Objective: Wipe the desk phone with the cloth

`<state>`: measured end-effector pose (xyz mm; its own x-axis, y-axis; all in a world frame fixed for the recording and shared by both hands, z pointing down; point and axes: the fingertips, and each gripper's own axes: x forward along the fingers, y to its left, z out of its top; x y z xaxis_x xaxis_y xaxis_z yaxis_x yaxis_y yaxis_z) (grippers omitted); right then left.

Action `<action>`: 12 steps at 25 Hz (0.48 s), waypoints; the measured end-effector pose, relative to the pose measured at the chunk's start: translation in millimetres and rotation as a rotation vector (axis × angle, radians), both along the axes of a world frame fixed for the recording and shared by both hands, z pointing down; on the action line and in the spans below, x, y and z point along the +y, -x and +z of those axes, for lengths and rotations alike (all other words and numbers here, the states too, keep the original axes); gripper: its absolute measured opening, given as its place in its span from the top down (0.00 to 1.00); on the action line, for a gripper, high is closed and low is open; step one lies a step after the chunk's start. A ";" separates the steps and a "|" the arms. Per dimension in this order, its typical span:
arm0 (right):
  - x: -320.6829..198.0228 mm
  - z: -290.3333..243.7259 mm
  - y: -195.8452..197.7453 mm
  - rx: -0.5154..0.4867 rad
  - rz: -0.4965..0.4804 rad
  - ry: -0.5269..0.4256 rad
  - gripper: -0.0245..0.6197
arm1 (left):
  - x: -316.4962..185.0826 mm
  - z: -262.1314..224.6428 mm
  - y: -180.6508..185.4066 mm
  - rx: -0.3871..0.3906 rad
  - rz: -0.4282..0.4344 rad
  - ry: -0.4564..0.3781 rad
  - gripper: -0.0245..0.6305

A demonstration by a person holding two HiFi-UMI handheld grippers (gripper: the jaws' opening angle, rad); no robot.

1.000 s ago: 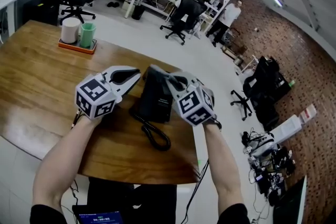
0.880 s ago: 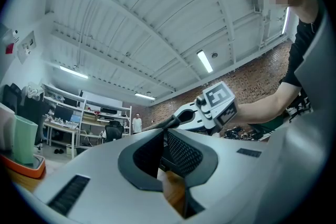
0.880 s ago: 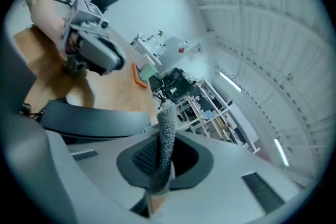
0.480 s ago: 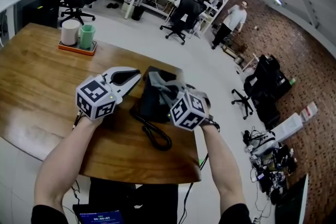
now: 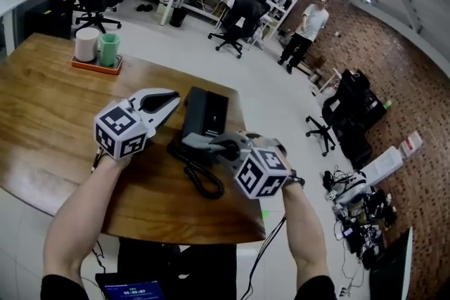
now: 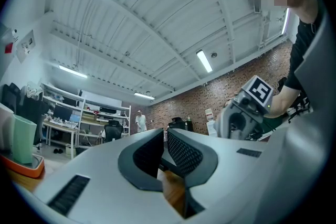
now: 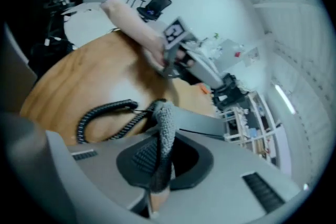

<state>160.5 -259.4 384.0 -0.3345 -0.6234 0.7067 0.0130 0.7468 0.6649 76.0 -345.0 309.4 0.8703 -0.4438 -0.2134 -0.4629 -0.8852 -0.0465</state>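
The black desk phone (image 5: 207, 109) lies on the wooden table (image 5: 49, 116), its coiled cord (image 5: 200, 179) looping toward me. My right gripper (image 5: 209, 147) is shut on a grey cloth (image 5: 195, 143), held at the phone's near edge over the cord. In the right gripper view the cloth (image 7: 165, 131) stands pinched between the jaws (image 7: 157, 149), with the cord (image 7: 105, 112) just beyond. My left gripper (image 5: 171, 101) hovers at the phone's left side, shut and holding nothing. Its pads (image 6: 181, 152) nearly meet in the left gripper view.
An orange tray (image 5: 95, 65) with a white cup and a green cup stands at the table's far left. The table's rounded edge (image 5: 246, 151) runs close to the phone's right side. Office chairs, shelves and a standing person (image 5: 306, 28) are far behind.
My right gripper has pulled the cloth back toward me, off the phone's top to its near edge. The phone's top now shows. The left gripper has barely moved.
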 end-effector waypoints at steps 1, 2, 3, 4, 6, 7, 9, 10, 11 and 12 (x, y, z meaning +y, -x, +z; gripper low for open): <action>-23.5 -16.8 -5.6 -0.060 0.067 -0.070 0.92 | -0.6 0.5 0.5 0.000 0.001 -0.001 0.94; -47.5 -33.2 -12.4 -0.125 0.143 -0.138 0.92 | -1.0 0.8 1.1 0.001 0.001 -0.001 0.94; -69.7 -48.2 -19.5 -0.190 0.218 -0.196 0.92 | -1.1 0.7 1.8 0.001 0.002 -0.002 0.94; -89.4 -60.9 -25.8 -0.249 0.285 -0.242 0.92 | -1.0 0.3 2.4 0.001 0.002 -0.004 0.94; -119.7 -76.8 -33.8 -0.314 0.372 -0.309 0.92 | 0.0 -0.7 2.8 0.000 0.003 -0.007 0.94; -131.4 -78.0 -37.3 -0.311 0.396 -0.330 0.92 | 0.6 -1.0 2.8 0.001 0.002 -0.007 0.94; -150.2 -66.5 -46.6 -0.266 0.428 -0.336 0.92 | 0.7 -1.0 3.2 0.005 0.000 -0.005 0.94; -155.6 -58.2 -49.3 -0.239 0.432 -0.324 0.92 | -0.1 -0.9 3.4 0.006 0.000 -0.005 0.94; -157.4 -50.5 -50.4 -0.216 0.431 -0.309 0.92 | -1.0 -0.9 3.5 0.008 0.000 -0.004 0.94; -156.1 -44.0 -50.3 -0.196 0.424 -0.295 0.92 | -1.8 -1.0 3.5 0.007 0.002 -0.005 0.94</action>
<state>210.8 -415.4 340.0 -0.1191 -0.8945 0.4309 -0.3934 0.4410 0.8067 72.5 -346.8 308.4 0.8694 -0.4413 -0.2223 -0.4619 -0.8856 -0.0480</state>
